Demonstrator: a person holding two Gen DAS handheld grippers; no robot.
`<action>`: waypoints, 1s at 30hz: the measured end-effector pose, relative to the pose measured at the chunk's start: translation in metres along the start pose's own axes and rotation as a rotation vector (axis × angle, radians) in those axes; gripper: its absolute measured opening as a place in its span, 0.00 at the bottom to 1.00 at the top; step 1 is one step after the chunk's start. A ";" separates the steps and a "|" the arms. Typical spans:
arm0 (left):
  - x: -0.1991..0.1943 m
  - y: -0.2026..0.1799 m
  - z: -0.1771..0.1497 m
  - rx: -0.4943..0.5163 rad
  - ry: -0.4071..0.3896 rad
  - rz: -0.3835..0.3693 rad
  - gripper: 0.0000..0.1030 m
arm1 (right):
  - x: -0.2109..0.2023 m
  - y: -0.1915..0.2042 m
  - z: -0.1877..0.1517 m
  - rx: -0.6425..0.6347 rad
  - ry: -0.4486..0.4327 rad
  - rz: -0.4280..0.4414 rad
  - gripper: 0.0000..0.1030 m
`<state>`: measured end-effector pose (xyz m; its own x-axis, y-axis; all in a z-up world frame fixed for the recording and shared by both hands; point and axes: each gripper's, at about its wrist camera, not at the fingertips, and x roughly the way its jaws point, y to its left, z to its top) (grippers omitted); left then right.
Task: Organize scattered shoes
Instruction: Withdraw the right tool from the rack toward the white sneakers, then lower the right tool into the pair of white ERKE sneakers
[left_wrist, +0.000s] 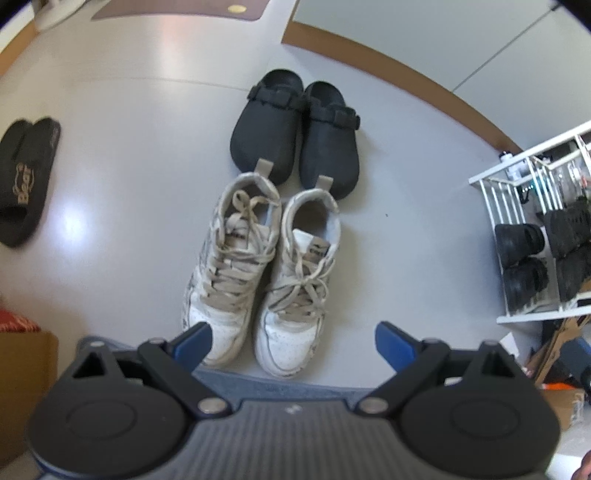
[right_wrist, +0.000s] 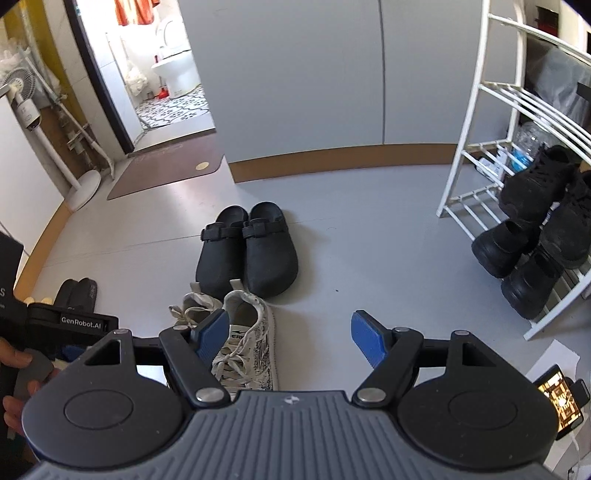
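On the floor (left_wrist: 129, 155), white sneakers (left_wrist: 258, 273) and black clogs (left_wrist: 295, 129) at 12 o'clock already sit paired, black slippers (left_wrist: 26, 181) at 9 o'clock remain apart, while left gripper (left_wrist: 293, 341) and right gripper (right_wrist: 288, 339) stand apart, empty.

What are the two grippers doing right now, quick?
Left gripper: open, holding nothing, above the white sneakers.
Right gripper: open, holding nothing.

A home hallway: shoe rack (right_wrist: 491, 155), bathroom doorway with toilet (right_wrist: 173, 70), doormat (right_wrist: 166, 170).
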<state>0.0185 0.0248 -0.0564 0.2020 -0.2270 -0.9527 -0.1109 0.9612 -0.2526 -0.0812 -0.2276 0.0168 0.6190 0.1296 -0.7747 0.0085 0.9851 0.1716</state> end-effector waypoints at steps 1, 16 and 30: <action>0.000 -0.001 0.000 0.009 -0.006 0.008 0.93 | 0.001 0.001 0.000 0.000 0.004 0.004 0.75; 0.017 -0.030 -0.003 0.158 -0.010 0.053 0.93 | 0.039 0.020 -0.006 -0.032 0.099 0.049 0.74; 0.026 -0.004 0.004 0.113 0.024 0.051 0.94 | 0.091 0.031 -0.009 -0.035 0.204 0.067 0.74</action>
<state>0.0286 0.0153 -0.0794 0.1750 -0.1800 -0.9680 -0.0095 0.9828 -0.1845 -0.0320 -0.1844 -0.0541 0.4458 0.2116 -0.8698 -0.0566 0.9764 0.2085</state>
